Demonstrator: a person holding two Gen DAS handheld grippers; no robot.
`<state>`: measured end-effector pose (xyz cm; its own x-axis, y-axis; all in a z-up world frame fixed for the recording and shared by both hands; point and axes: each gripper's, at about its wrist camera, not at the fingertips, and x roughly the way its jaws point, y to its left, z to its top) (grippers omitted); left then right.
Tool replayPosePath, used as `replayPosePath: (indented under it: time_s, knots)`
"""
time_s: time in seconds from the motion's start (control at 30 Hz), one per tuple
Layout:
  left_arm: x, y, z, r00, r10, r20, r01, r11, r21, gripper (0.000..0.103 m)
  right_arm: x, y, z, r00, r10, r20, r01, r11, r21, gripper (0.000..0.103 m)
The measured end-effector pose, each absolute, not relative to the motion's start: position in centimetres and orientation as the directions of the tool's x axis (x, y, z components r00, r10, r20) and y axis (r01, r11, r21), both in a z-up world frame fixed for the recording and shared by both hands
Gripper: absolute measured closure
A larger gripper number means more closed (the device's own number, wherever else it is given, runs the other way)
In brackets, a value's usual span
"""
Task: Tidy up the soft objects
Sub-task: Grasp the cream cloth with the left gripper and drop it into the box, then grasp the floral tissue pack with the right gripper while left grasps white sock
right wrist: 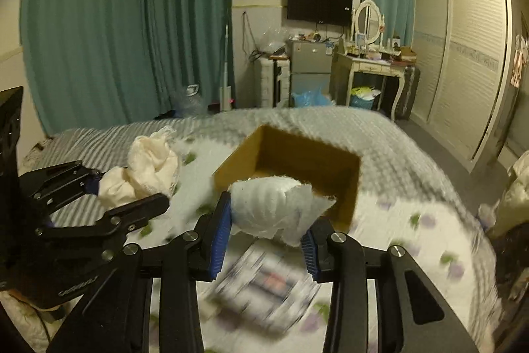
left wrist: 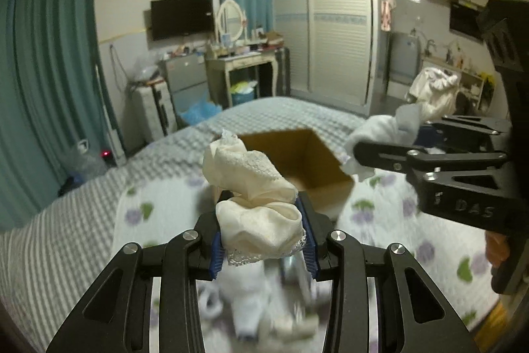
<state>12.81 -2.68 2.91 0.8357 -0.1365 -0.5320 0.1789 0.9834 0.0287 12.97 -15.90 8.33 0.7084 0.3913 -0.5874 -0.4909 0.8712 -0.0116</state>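
While the left tongs (left wrist: pixel 263 240) pinch a cream cloth (left wrist: pixel 254 184) and the right tongs (right wrist: pixel 266 237) pinch a white cloth (right wrist: pixel 277 207) above the bed (right wrist: pixel 413 148), carrying is underway; next, release both over the cardboard box (right wrist: pixel 350 184).

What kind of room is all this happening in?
Most likely a bedroom in a small flat: there is a bed with a grey striped cover, a sliding-door wardrobe, and a dressing table with an oval mirror beside a wall-mounted television.
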Motion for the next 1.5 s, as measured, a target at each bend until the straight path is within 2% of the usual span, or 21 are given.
replayPosePath:
  time_s: [0.17,0.33,0.5,0.53,0.6,0.63,0.67,0.7,0.77,0.93,1.1,1.17,1.23,1.37,1.5]
  knots:
    - [20.1,-3.7,1.5,0.824,-0.122,-0.553,0.179,0.983,0.049,0.066,20.9,-16.1,7.5,0.696,0.379,-0.61,-0.466,0.884,0.016,0.065]
    - [26.1,-4.2,-2.7,0.786,-0.109,-0.609,0.174,0.983,0.049,0.066,27.3,-16.3,3.9,0.668,0.374,-0.643,-0.446,0.893,0.057,0.064]
    - [28.4,-4.4,-5.8,0.764,-0.094,-0.639,0.163,0.985,0.05,0.066,31.0,-16.6,-0.2,0.629,0.37,-0.684,-0.435,0.896,0.085,0.061]
    - [28.5,-4.7,-6.0,0.765,-0.084,-0.639,0.158,0.986,0.059,0.063,31.5,-16.7,-0.7,0.623,0.367,-0.691,-0.432,0.898,0.086,0.06]
    - [28.6,-5.2,-6.6,0.755,-0.073,-0.652,0.157,0.985,0.071,0.054,32.0,-17.1,-1.2,0.626,0.357,-0.693,-0.425,0.902,0.08,0.046]
    - [28.5,-5.2,-6.8,0.75,-0.073,-0.657,0.153,0.986,0.065,0.038,32.0,-17.4,-1.4,0.629,0.356,-0.691,-0.423,0.903,0.081,0.041]
    - [28.3,-5.1,-6.7,0.756,-0.073,-0.651,0.144,0.988,0.057,0.029,31.9,-17.7,-1.4,0.631,0.357,-0.689,-0.42,0.904,0.084,0.034]
    - [28.0,-4.9,-6.6,0.765,-0.069,-0.641,0.133,0.99,0.052,0.027,31.9,-18.0,-1.2,0.633,0.358,-0.686,-0.412,0.906,0.093,0.028]
    - [27.4,-4.7,-5.7,0.772,-0.056,-0.633,0.112,0.992,0.049,0.023,31.7,-18.6,-0.6,0.643,0.355,-0.679,-0.4,0.911,0.098,0.025]
    - [23.8,-4.2,-0.8,0.823,-0.021,-0.568,0.088,0.992,0.09,0.023,28.0,-19.6,4.3,0.701,0.353,-0.62,-0.393,0.916,0.077,0.024]
    - [17.9,-2.6,5.3,0.879,-0.016,-0.477,0.069,0.993,0.093,0.022,22.5,-19.3,10.6,0.747,0.351,-0.565,-0.41,0.912,0.026,0.018]
    - [15.3,-2.1,7.4,0.897,-0.008,-0.443,0.055,0.994,0.093,0.011,19.3,-19.0,13.0,0.761,0.362,-0.538,-0.423,0.906,0.012,0.013]
    - [12.3,-1.6,9.1,0.921,0.013,-0.388,0.029,0.994,0.101,0.009,16.3,-18.5,14.6,0.765,0.366,-0.53,-0.439,0.898,-0.013,0.011]
    - [8.8,-0.9,9.9,0.927,0.023,-0.373,0.016,0.995,0.101,0.009,11.6,-17.6,15.1,0.759,0.358,-0.543,-0.461,0.885,-0.06,0.008]
    - [6.6,-0.7,7.8,0.912,0.072,-0.405,-0.023,0.992,0.123,0.009,7.9,-17.0,12.5,0.734,0.366,-0.572,-0.498,0.862,-0.088,0.008]
